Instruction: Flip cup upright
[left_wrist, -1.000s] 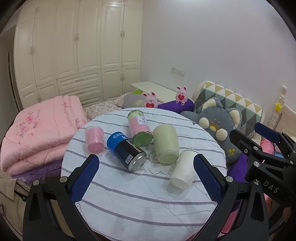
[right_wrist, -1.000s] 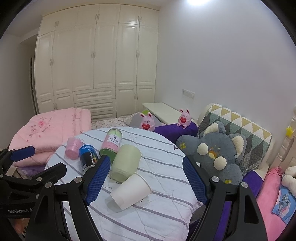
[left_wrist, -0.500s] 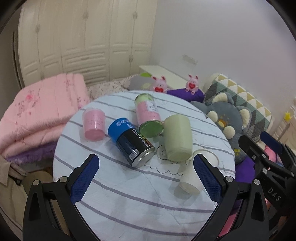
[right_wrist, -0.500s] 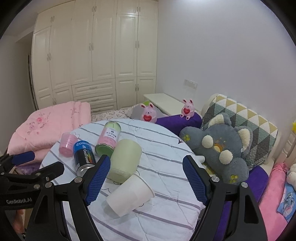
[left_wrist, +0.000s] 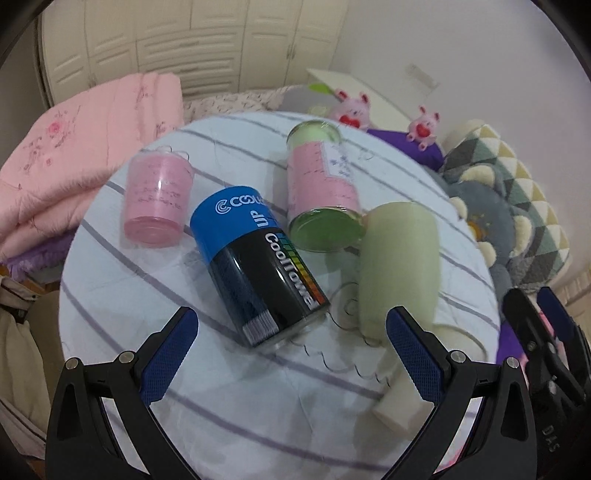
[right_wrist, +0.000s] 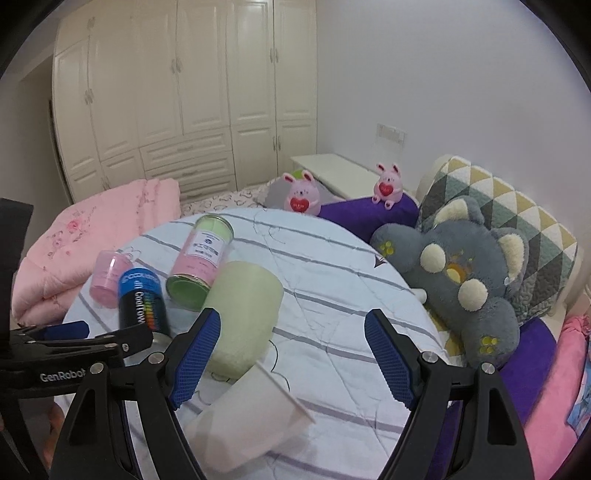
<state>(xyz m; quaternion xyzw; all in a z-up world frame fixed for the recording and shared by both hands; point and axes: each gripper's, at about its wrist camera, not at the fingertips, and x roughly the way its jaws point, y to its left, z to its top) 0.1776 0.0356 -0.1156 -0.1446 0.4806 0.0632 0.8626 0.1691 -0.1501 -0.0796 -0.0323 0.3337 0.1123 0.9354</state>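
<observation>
Several cups and cans lie on their sides on a round striped table (left_wrist: 229, 398): a pink cup (left_wrist: 157, 201), a blue-and-black can (left_wrist: 255, 266), a pink can with green ends (left_wrist: 323, 192), a pale green cup (left_wrist: 399, 269) and a white paper cup (left_wrist: 402, 402). My left gripper (left_wrist: 291, 354) is open just above the table, close in front of the blue-and-black can. My right gripper (right_wrist: 291, 354) is open above the white paper cup (right_wrist: 251, 417), with the pale green cup (right_wrist: 243, 314) by its left finger.
A grey plush bear (right_wrist: 458, 273) and a patterned pillow (right_wrist: 517, 221) lie right of the table (right_wrist: 332, 280). A folded pink quilt (left_wrist: 74, 155) lies to the left. Two pink toy rabbits (right_wrist: 303, 192) sit behind it, before white wardrobes (right_wrist: 184, 92).
My left gripper has moved forward and down toward the blue-and-black can, which now looks much larger. My right gripper has moved closer over the white paper cup. Both stay open.
</observation>
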